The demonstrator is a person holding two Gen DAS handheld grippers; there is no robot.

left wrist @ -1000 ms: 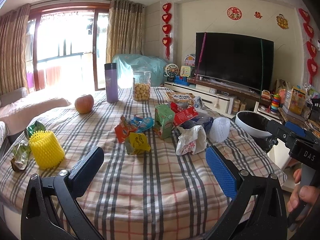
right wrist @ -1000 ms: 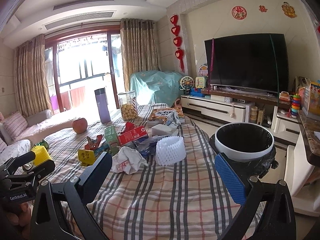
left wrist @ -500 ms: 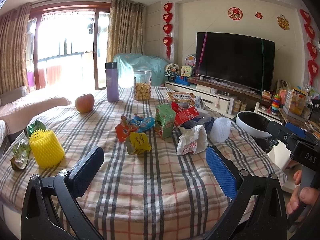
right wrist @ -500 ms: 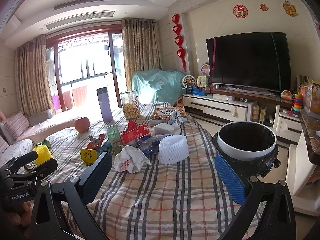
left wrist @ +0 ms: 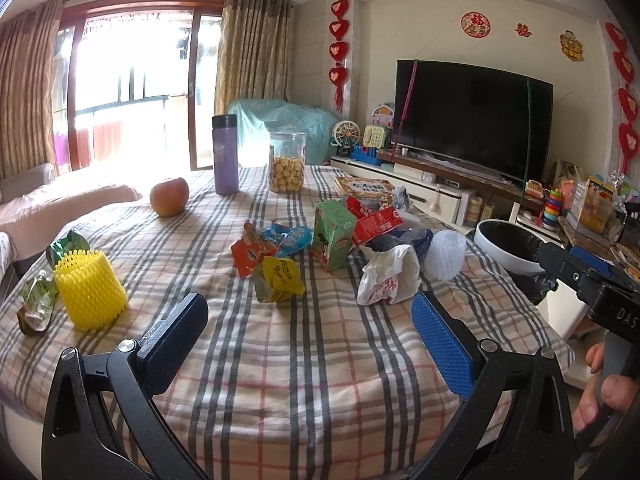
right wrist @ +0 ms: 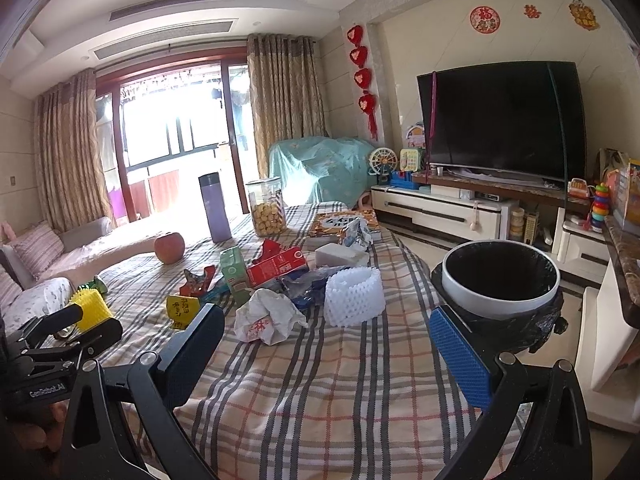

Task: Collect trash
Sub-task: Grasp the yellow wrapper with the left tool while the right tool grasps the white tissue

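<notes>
Plaid tablecloth (left wrist: 304, 360) covers table. Left wrist view: left gripper (left wrist: 310, 332) hovers over near edge, jaws wide, nothing held. Trash heap mid-table: yellow wrapper (left wrist: 280, 278), green carton (left wrist: 332, 236), red carton (left wrist: 376, 222), crumpled white bag (left wrist: 386, 276), white foam net (left wrist: 444, 254). Yellow foam net (left wrist: 90, 290) at left, well apart. Apple (left wrist: 169, 196), purple flask (left wrist: 225, 155), cookie jar (left wrist: 287, 163) behind.

Right wrist view: right gripper (right wrist: 328, 356) jaws wide, empty, above cloth. White bag (right wrist: 268, 316) and foam net (right wrist: 352, 296) just ahead. Bin with black liner (right wrist: 500, 300) beside table's right edge.
</notes>
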